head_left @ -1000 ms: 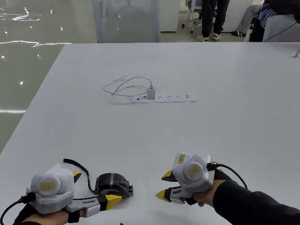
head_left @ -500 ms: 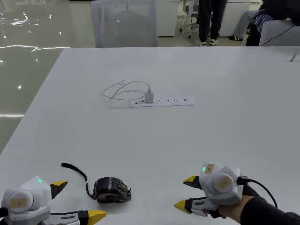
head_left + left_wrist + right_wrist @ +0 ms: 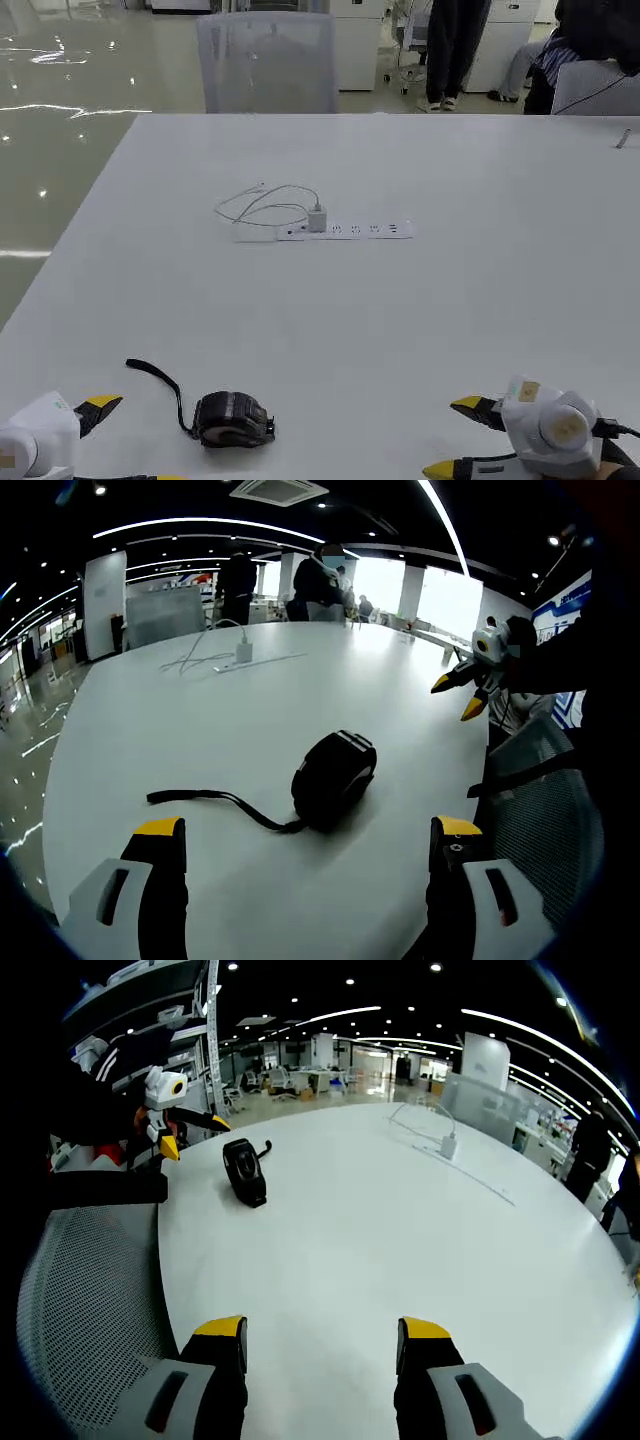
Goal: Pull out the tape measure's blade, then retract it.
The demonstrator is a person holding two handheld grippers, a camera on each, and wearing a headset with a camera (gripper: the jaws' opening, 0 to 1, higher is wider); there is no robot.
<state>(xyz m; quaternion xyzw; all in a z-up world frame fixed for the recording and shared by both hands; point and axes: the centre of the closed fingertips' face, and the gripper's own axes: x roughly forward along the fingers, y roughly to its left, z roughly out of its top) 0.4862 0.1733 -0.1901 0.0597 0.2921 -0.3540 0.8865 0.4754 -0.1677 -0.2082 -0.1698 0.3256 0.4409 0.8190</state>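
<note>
A black tape measure (image 3: 233, 419) lies on the white table (image 3: 380, 300) near its front edge, its black wrist strap (image 3: 157, 380) trailing to the left. The tape measure (image 3: 334, 774) sits ahead of my left gripper (image 3: 300, 845), whose jaws stand wide open and apart from it. In the head view the left gripper (image 3: 95, 440) is at the bottom left corner. My right gripper (image 3: 462, 437) is open at the bottom right, well clear of the tape measure (image 3: 245, 1171). No blade shows outside the case.
A white power strip (image 3: 345, 231) with a plugged-in charger and loose white cable (image 3: 265, 202) lies mid-table. A grey chair (image 3: 268, 62) stands at the far edge. People stand or sit beyond the table at the back right.
Both grippers have drawn back toward the near edge and apart. The left gripper, which was beside the tape measure, has left it lying on the table.
</note>
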